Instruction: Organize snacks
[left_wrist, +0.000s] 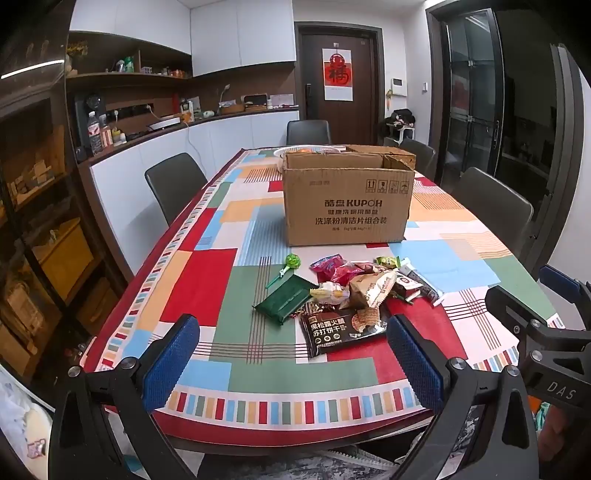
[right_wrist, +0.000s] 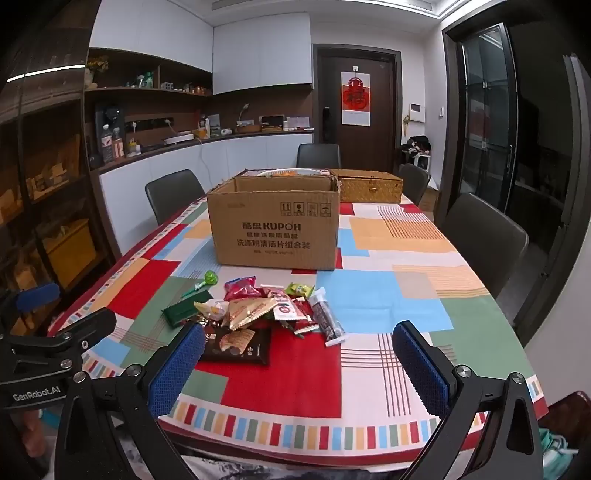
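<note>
Left wrist view: your snack pile (left_wrist: 354, 291) lies on the patterned tablecloth (left_wrist: 207, 280) ahead of your left gripper (left_wrist: 293, 354), whose blue fingers (left_wrist: 171, 363) are spread wide and empty; the dark biscuit packet (left_wrist: 340, 330) sits just beyond the fingertips. Beyond the pile stands the open cardboard box (left_wrist: 347, 206). Right wrist view: your right gripper (right_wrist: 299, 363) is likewise released, holding nothing, with the pile ahead toward its left finger (right_wrist: 175, 373) and a woven basket (right_wrist: 369, 186) behind the box.
</note>
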